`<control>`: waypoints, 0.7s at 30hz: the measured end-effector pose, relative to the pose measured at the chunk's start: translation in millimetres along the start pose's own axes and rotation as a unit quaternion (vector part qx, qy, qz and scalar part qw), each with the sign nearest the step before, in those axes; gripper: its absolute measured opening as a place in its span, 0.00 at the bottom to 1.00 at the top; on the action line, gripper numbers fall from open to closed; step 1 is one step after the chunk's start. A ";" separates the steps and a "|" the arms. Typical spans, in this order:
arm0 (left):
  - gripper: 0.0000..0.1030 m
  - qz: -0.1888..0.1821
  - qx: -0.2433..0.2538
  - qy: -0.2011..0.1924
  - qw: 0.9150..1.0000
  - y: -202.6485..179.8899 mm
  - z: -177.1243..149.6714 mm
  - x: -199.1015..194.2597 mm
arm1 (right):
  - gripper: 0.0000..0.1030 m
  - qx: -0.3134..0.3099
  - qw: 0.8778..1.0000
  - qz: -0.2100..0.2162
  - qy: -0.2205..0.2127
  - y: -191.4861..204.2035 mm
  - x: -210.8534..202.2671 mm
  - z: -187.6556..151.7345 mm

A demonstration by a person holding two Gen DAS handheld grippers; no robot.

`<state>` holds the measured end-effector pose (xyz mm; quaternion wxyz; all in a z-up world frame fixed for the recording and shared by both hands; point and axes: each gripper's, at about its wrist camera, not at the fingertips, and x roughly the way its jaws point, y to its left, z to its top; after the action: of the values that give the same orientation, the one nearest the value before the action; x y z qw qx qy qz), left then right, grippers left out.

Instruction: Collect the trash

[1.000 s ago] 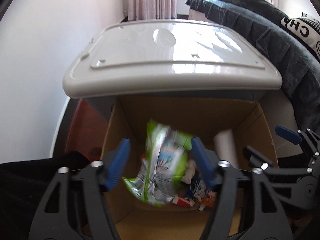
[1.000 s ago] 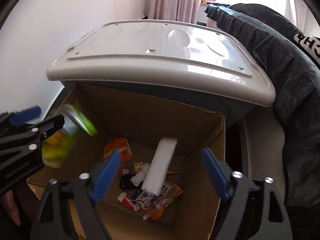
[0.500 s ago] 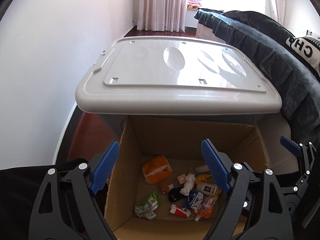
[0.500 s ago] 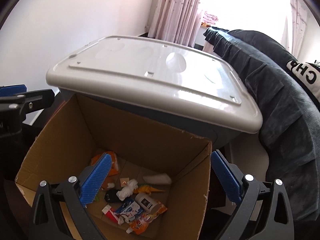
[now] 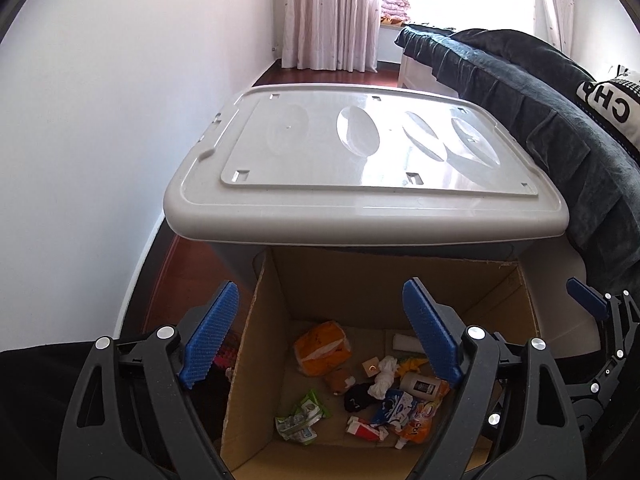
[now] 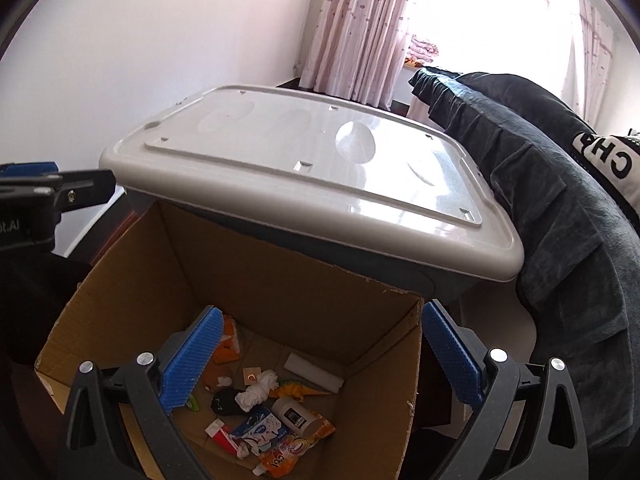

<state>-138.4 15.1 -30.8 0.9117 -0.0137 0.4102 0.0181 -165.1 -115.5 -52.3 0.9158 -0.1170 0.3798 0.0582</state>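
Now w/ both the left gripper & right gripper fingers spread wide and empty above the cardboard box, lift straight clear of its rim before fetching more trash.

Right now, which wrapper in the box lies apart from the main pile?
The green and white wrapper: it lies alone near the cardboard box's left wall, while the others cluster on the right.
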 end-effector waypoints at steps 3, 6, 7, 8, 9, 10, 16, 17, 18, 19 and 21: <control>0.80 0.004 0.002 -0.002 1.000 -1.3 0.6 -0.8 | 0.95 0.006 1.000 0.000 -0.008 -2.4 -3.3 1.1; 0.81 0.005 0.004 -0.006 1.000 -1.6 2.2 -2.8 | 0.95 0.009 1.000 0.000 -0.016 -4.4 -5.7 3.8; 0.81 0.005 0.004 -0.007 1.000 -1.7 2.7 -3.4 | 0.95 0.010 1.000 -0.001 -0.021 -4.8 -7.0 4.6; 0.83 0.005 0.004 -0.008 1.000 -1.5 3.1 -4.1 | 0.95 0.010 1.000 -0.002 -0.026 -5.3 -8.7 5.5; 0.84 0.005 0.004 -0.009 1.000 -1.1 3.8 -4.6 | 0.95 0.011 0.999 -0.002 -0.030 -5.9 -10.0 6.7; 0.84 0.005 0.004 -0.011 1.000 -1.0 4.3 -4.9 | 0.95 0.012 0.999 -0.003 -0.034 -6.5 -11.4 7.8; 0.86 0.004 0.004 -0.017 1.000 -1.7 8.5 -7.1 | 0.95 0.027 0.998 -0.002 -0.064 -14.9 -19.1 20.5; 0.86 0.005 0.005 -0.019 1.000 -2.3 9.2 -7.5 | 0.95 0.030 0.997 -0.002 -0.068 -17.0 -19.8 24.9; 0.86 0.006 0.005 -0.020 1.000 -2.3 9.8 -7.7 | 0.95 0.033 0.997 -0.002 -0.071 -19.2 -20.7 30.2; 0.87 0.010 0.006 -0.022 1.000 -3.1 11.3 -7.9 | 0.95 0.035 0.996 -0.002 -0.077 -21.6 -22.4 35.9; 0.88 0.013 0.010 -0.024 1.000 -4.1 14.0 -7.6 | 0.95 0.037 0.995 -0.004 -0.091 -24.7 -26.1 46.2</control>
<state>-132.8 11.4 -15.8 0.9209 0.0013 0.3888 0.0266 -147.2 -127.9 2.0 0.9505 -0.0790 0.2961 0.0508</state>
